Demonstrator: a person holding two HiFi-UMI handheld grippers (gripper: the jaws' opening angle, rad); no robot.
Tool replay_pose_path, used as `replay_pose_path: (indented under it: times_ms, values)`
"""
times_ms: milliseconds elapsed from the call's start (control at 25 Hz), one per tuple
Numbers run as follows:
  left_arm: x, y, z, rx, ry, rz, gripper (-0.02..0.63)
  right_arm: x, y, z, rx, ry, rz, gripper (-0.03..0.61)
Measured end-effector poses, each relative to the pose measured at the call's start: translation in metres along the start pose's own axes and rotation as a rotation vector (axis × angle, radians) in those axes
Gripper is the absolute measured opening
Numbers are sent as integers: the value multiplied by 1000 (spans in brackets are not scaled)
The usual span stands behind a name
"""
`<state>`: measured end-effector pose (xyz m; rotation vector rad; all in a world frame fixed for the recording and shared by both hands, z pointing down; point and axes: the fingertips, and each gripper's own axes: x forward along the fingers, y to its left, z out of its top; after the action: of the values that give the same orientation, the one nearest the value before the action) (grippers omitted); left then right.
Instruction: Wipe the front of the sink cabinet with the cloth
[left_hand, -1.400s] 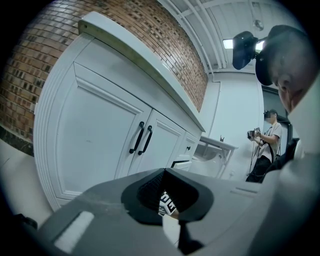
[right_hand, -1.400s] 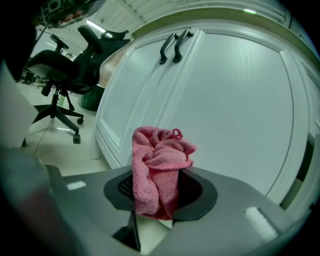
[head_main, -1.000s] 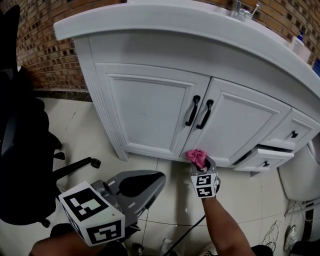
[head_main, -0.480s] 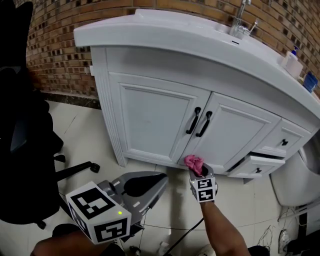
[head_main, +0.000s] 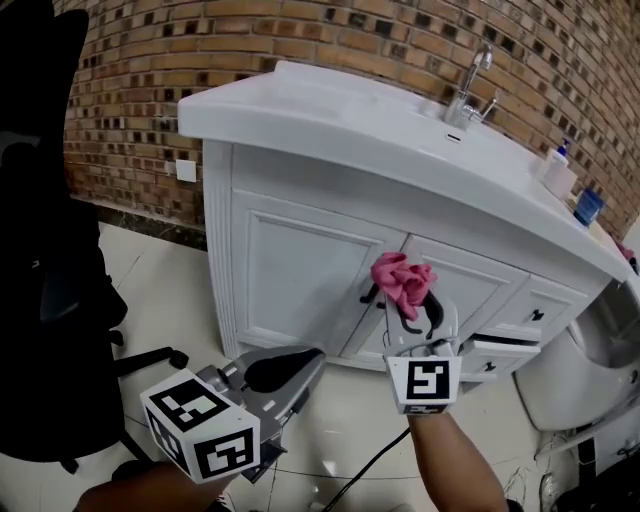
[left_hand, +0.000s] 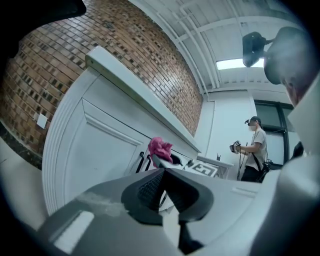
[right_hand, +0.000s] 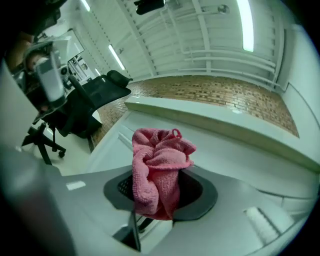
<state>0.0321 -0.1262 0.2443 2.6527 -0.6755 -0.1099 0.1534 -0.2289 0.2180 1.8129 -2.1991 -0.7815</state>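
Right tongs (head_main: 408, 302) – clamped on the pink cloth (head_main: 402, 280). In the right gripper view the cloth (right_hand: 159, 167) stands bunched upright between the two jaws of those tongs (right_hand: 160, 192). Its lower end is pinched down in the throat and its crumpled upper folds, with a small loop at the top, rise above the tips.

The cloth is held up in front of the white sink cabinet (head_main: 290, 270), at the seam where the two doors meet. It covers most of the black door handles (head_main: 368, 294). Whether it touches the door face I cannot tell. From the left gripper view the cloth (left_hand: 160, 148) sits just beside the handles (left_hand: 142, 163), seemingly a little off the panel.

Left tongs (head_main: 312, 358) – jaws closed tip to tip with nothing between them, as seen in their own view (left_hand: 163, 172). They hang low in front of the cabinet's left door, well apart from the cloth and below it, over the tiled floor (head_main: 150, 300).

Around the cabinet:
- The sink surface (head_main: 330, 110) is on top, with a faucet (head_main: 470, 85) at its back edge toward the right.
- A white bottle (head_main: 556, 176) stands near the surface's right end.
- A small drawer (head_main: 505, 346) low on the right side stands slightly open.
- A brick wall (head_main: 300, 40) runs behind.
- A black office chair (head_main: 50, 300) is on the floor to the left.
- A person (left_hand: 255, 146) stands in the background past the right end.
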Motion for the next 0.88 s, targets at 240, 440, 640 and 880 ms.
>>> replay_pose_path:
  times_ms: [240, 440, 640, 880]
  values:
    - [-3, -1, 0, -31, -5, -7, 3, 43, -31, 13, -87, 62, -45, 156]
    - [-7, 0, 4, -36, -18, -4, 3, 54, -35, 7, -24, 80, -74, 156]
    - [-9, 2, 4, -46, -23, -2, 3, 53, -28, 3, -71, 96, -97, 156]
    - [-8, 2, 1, -51, -13, 1, 3, 50, -6, -21, -85, 134, -62, 156]
